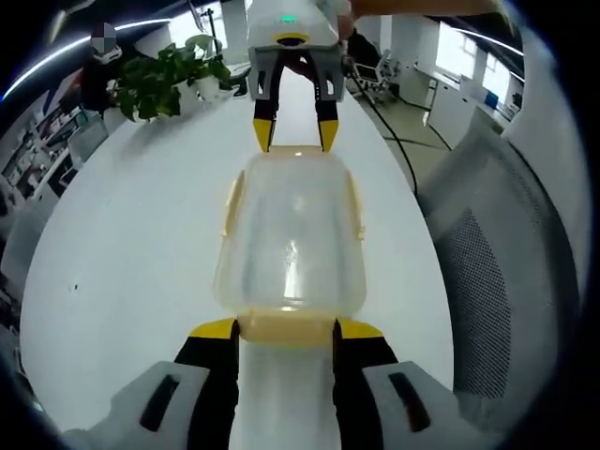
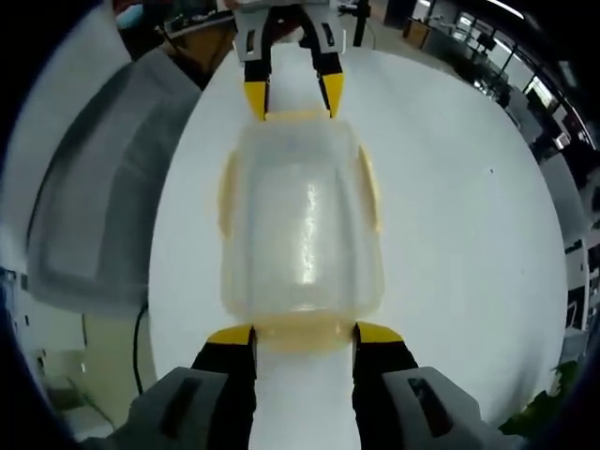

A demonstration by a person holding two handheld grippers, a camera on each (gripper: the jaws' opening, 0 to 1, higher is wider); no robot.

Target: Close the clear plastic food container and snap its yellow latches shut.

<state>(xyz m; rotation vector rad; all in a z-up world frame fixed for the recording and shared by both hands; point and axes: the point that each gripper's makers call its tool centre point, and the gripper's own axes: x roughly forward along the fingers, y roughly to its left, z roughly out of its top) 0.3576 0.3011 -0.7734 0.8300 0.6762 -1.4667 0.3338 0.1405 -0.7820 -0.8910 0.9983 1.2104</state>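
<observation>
The clear plastic food container [image 1: 291, 234] lies lidded on the white table [image 1: 141, 244], lengthwise between the two grippers, with pale yellow latches [image 1: 231, 204] folded along its long sides. In the left gripper view the left gripper [image 1: 285, 330] stands at the near short end, its yellow-tipped jaws set about as wide as that end and flanking the yellow end latch [image 1: 286, 326] — whether the tips press the plastic or merely sit beside it cannot be told. At the far end the right gripper [image 1: 294, 136] faces it, jaws likewise spread, tips at the container's far edge. The right gripper view gives the mirror of this: the right gripper [image 2: 305, 335] brackets its own end, the left gripper [image 2: 292, 98] at the opposite one. Bare tabletop runs on both long sides of the container, wider toward the potted plant [image 1: 173, 75] standing at the far end of the table. On the other side the table's edge curves closer, and just past it stands a grey mesh chair [image 1: 502, 272] — near the edge, apart from the container.
</observation>
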